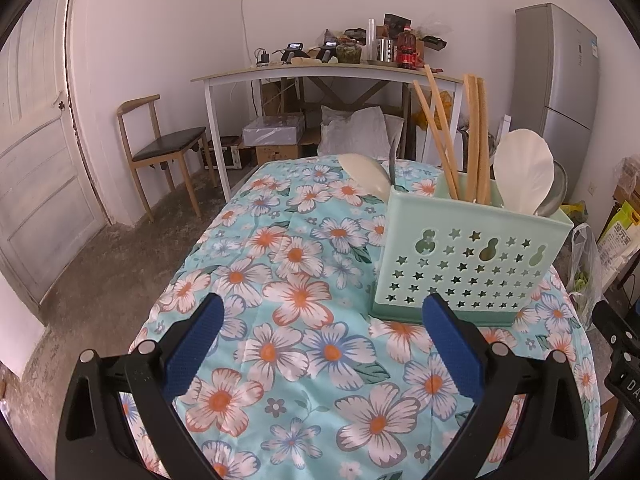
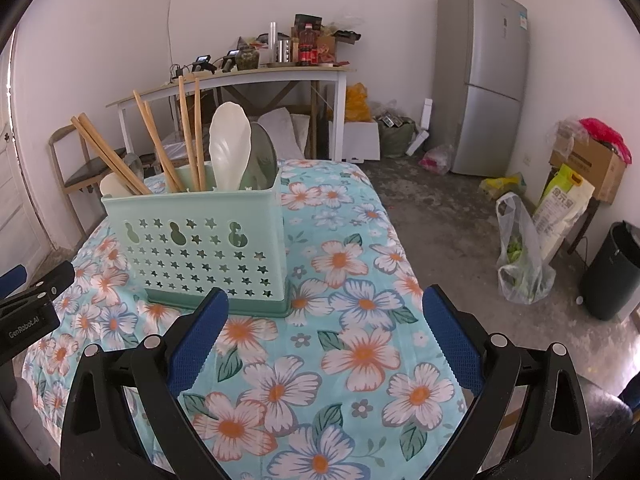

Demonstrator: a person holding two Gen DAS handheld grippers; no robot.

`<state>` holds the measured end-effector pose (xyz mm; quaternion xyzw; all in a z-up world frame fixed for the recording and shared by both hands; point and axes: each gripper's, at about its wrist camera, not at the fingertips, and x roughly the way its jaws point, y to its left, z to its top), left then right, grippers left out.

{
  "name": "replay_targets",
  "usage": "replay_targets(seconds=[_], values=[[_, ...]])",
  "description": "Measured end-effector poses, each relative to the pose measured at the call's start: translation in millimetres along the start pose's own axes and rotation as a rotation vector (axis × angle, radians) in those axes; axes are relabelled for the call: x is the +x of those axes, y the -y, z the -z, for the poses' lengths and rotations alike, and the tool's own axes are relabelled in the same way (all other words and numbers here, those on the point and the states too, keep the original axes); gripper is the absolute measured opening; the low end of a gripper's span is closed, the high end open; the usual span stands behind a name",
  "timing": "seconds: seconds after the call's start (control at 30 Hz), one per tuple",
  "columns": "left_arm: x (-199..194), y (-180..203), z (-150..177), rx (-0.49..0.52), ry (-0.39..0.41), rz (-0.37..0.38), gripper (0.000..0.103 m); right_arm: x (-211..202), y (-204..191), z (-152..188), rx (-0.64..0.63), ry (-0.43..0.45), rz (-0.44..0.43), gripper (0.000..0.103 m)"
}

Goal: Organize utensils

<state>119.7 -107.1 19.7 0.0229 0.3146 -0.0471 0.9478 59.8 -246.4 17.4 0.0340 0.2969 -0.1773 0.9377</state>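
Observation:
A mint-green perforated utensil holder [image 1: 468, 256] stands on the floral tablecloth [image 1: 304, 320]; it also shows in the right wrist view [image 2: 200, 248]. It holds several wooden chopsticks [image 1: 476, 136], a white spoon [image 1: 524, 168] and a metal ladle [image 1: 558, 192]. Another white spoon [image 1: 366, 174] sticks up behind its left end. In the right wrist view the chopsticks [image 2: 188, 136], white spoon [image 2: 230, 144] and metal ladle [image 2: 262, 160] stand in it. My left gripper [image 1: 322, 316] is open and empty, left of the holder. My right gripper [image 2: 326, 312] is open and empty, right of it.
The left gripper's body [image 2: 28, 308] shows at the right wrist view's left edge. Behind the table stand a wooden chair [image 1: 168, 148], a cluttered white desk [image 1: 320, 72] and a grey fridge [image 2: 484, 80]. Bags [image 2: 524, 256], boxes and a dark bin [image 2: 612, 272] sit on the floor at right.

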Motion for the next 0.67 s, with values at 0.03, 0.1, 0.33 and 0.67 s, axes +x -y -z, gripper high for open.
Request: replay_targets(seconds=[0.03, 0.1, 0.33, 0.67], values=[[0.5, 0.0, 0.3, 0.0, -0.001, 0.0, 0.097, 0.0, 0.1, 0.0, 0.0, 0.0, 0.0, 0.094], [0.3, -0.1, 0.6, -0.001, 0.0, -0.001, 0.097, 0.1, 0.2, 0.1, 0.0, 0.001, -0.001, 0.093], [0.7, 1.3, 0.5, -0.003, -0.006, 0.003, 0.097, 0.4, -1.6, -0.3, -0.003, -0.004, -0.003, 0.094], [0.8, 4.1, 1.1, -0.003, -0.01, 0.006, 0.097, 0.8, -2.4, -0.1, -0.001, -0.004, -0.004, 0.094]])
